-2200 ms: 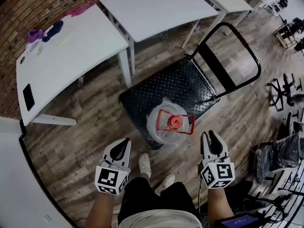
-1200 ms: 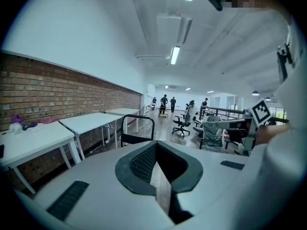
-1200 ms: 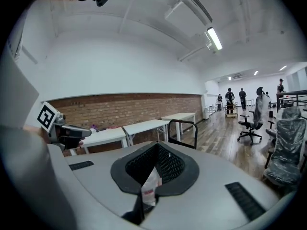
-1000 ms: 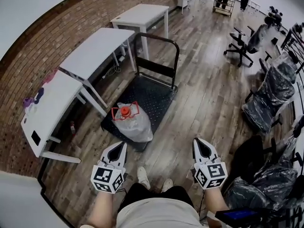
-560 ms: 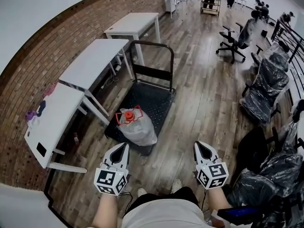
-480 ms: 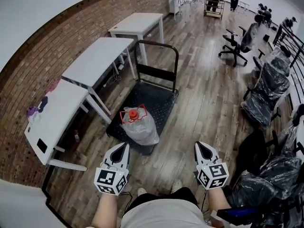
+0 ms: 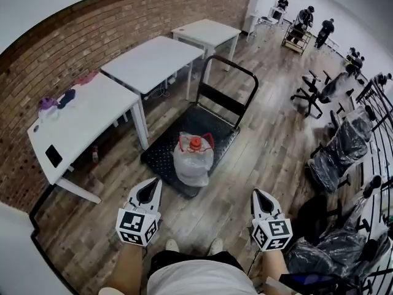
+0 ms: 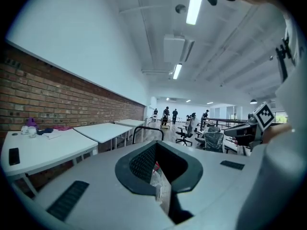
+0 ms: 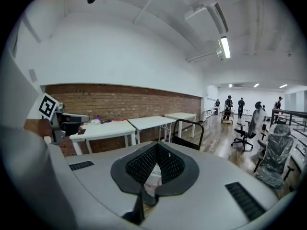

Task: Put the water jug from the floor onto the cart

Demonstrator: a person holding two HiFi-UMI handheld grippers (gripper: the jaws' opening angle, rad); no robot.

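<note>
Water jug (image 7: 193,165) now farther off, on cart (image 7: 162,156), white tables (image 7: 150,60) alongside

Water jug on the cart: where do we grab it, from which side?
Grip the red handle around the cap of the water jug, coming from above. The jug stands upright on the cart, handle on top and clear; its body is wide and wrapped in loose plastic, likely slippery.

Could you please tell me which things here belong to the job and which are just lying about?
Job: water jug, standing on the cart; left gripper and right gripper, both shut and empty.
Lying about: white tables; dark phone on the nearest one; office chairs.
</note>
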